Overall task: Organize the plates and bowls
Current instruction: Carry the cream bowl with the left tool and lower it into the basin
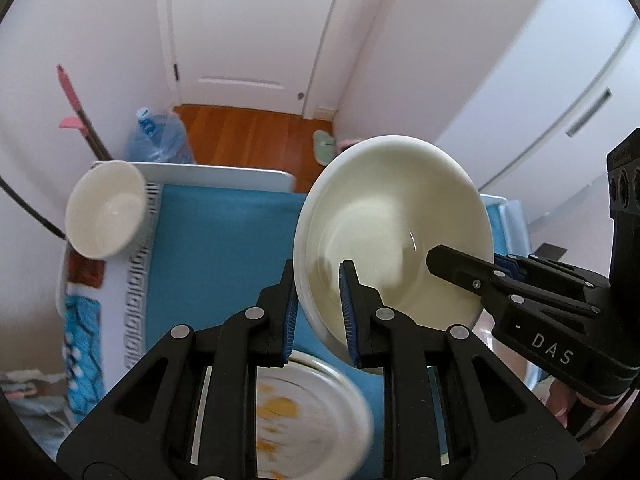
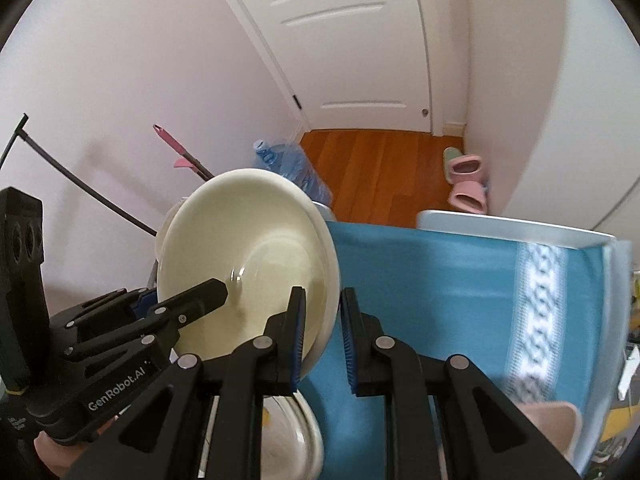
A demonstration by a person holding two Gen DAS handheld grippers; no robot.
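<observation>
A large cream bowl (image 1: 394,216) is held up, tilted, over the blue-covered table (image 1: 224,232). My left gripper (image 1: 318,312) is shut on its left rim. My right gripper (image 2: 322,336) is shut on the opposite rim of the same bowl (image 2: 248,256); it also shows in the left wrist view (image 1: 460,270). A small white bowl (image 1: 106,208) sits at the table's far left corner. A white plate with orange marks (image 1: 304,412) lies on the table below my left gripper. In the right wrist view a plate rim (image 2: 304,428) shows under my fingers.
A white door (image 1: 244,28) and wooden floor (image 1: 256,136) lie beyond the table. A blue water bottle (image 1: 158,138) and a pink-handled tool (image 1: 74,100) stand by the left wall. Pink slippers (image 2: 466,182) sit on the floor. A patterned white band (image 2: 536,316) crosses the cloth at right.
</observation>
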